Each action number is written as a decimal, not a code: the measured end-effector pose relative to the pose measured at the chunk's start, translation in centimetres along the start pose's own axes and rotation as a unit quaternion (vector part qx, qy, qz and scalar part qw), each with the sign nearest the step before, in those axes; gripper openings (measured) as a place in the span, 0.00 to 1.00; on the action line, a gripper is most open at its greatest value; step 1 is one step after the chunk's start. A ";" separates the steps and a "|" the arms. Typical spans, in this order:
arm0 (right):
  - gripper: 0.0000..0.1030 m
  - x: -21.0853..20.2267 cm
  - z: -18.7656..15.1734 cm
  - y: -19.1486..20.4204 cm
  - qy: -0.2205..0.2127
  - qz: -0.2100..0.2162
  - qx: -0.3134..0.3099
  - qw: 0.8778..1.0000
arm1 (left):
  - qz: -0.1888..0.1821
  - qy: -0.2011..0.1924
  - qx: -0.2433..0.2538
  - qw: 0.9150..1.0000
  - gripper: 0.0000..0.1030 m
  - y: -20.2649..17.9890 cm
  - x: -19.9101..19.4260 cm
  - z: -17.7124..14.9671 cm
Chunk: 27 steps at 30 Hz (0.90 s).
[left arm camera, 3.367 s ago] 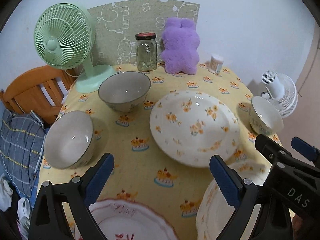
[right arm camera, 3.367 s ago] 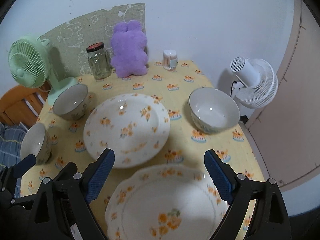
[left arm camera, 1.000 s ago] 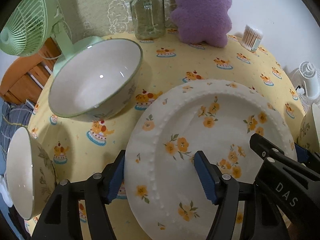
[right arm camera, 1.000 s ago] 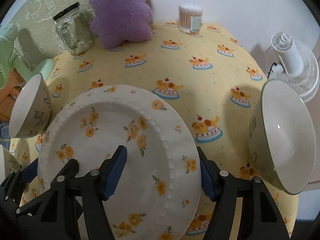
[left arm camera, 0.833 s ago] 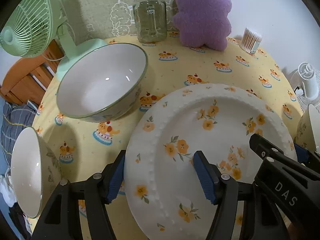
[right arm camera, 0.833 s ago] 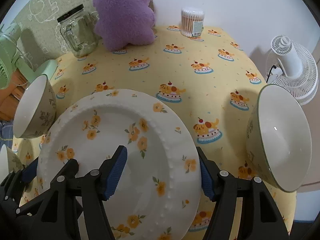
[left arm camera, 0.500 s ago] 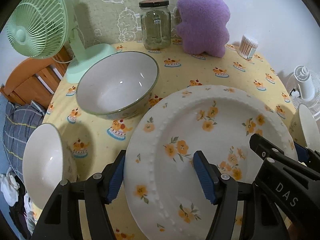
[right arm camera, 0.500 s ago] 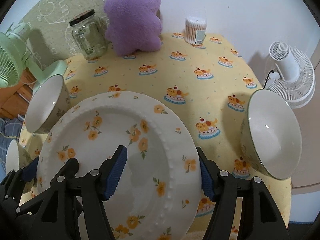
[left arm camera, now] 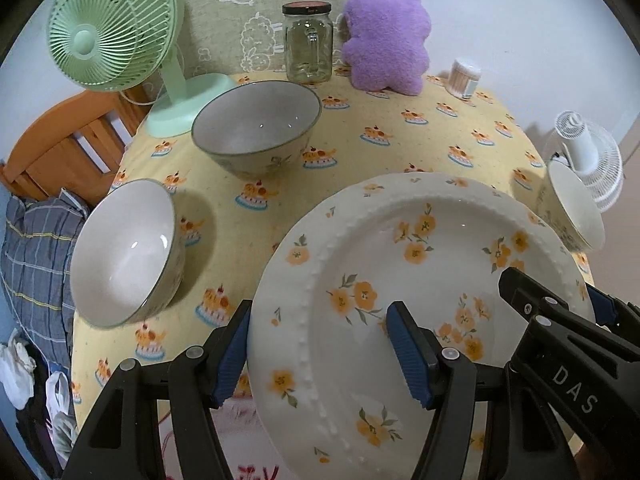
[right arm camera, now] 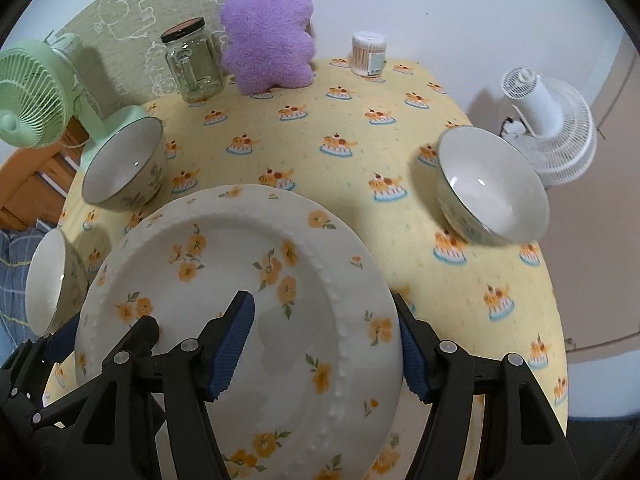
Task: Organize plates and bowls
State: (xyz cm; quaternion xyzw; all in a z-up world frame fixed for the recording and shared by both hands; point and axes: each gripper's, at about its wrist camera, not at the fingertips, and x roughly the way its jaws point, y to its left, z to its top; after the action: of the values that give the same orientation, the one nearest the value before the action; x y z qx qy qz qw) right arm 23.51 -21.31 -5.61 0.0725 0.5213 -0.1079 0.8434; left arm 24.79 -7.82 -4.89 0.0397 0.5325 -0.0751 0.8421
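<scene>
A white plate with orange flowers (left arm camera: 420, 264) (right arm camera: 240, 264) hangs lifted above the yellow tablecloth (left arm camera: 400, 148). My left gripper (left arm camera: 320, 356) is shut on its left rim, one blue pad under the edge and one on the inner face. My right gripper (right arm camera: 324, 350) is shut on the right rim the same way. Each gripper shows in the other's view: the right gripper (left arm camera: 560, 320) and the left gripper (right arm camera: 60, 344). Three bowls stand on the cloth: a grey-green bowl (left arm camera: 256, 136) (right arm camera: 124, 164), a white bowl at the left (left arm camera: 124, 248) (right arm camera: 52, 276) and a bowl at the right (left arm camera: 572, 208) (right arm camera: 492, 188).
At the back stand a green fan (left arm camera: 112, 28), a glass jar (left arm camera: 308, 40), a purple plush toy (left arm camera: 388, 40) and a cotton swab tub (left arm camera: 464, 76). A white fan (right arm camera: 548, 124) is off the right edge, a wooden chair (left arm camera: 60, 140) at the left. A red-patterned plate (left arm camera: 252, 472) lies below.
Both grippers have risen and drawn back toward the near edge with the floral plate held between them. The bowls and back objects now look farther away.
</scene>
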 end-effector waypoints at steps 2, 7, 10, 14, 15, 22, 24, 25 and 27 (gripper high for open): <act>0.68 -1.0 -0.9 0.1 -0.005 -0.004 0.004 1.000 | -0.005 -0.005 0.006 1.000 0.65 0.3 -0.9 -0.8; 0.68 -3.8 -3.2 0.2 -0.019 -0.017 0.020 0.999 | -0.018 -0.016 0.023 0.999 0.65 0.5 -2.9 -2.5; 0.68 -5.2 -4.5 -0.1 -0.026 -0.024 0.032 0.999 | -0.027 -0.021 0.035 0.999 0.65 0.4 -3.9 -3.5; 0.68 -6.5 -6.5 -0.8 -0.032 -0.034 0.045 0.998 | -0.038 -0.024 0.052 0.998 0.65 0.0 -4.9 -5.0; 0.68 -6.7 -6.9 -1.0 -0.031 -0.034 0.049 0.998 | -0.042 -0.021 0.054 0.997 0.65 -0.2 -5.0 -5.4; 0.68 -7.5 -9.2 -2.8 -0.024 -0.035 0.054 0.998 | -0.044 -0.012 0.058 0.997 0.65 -1.8 -5.7 -7.4; 0.67 -7.5 -9.4 -3.5 -0.020 -0.033 0.050 0.998 | -0.041 -0.007 0.054 0.998 0.65 -2.4 -5.7 -7.8; 0.68 -7.5 -9.5 -3.9 -0.016 -0.031 0.049 0.998 | -0.040 -0.004 0.050 0.998 0.65 -2.7 -5.7 -8.0; 0.68 -7.6 -9.7 -4.7 -0.015 -0.028 0.043 0.999 | -0.040 -0.001 0.044 0.998 0.65 -3.4 -5.6 -8.3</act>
State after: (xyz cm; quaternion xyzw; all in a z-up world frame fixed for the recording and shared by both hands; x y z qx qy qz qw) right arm 10.64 -22.73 -3.18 0.0928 0.5049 -0.1546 0.8441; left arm 14.46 -9.51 -3.30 0.0557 0.5291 -0.1319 0.8364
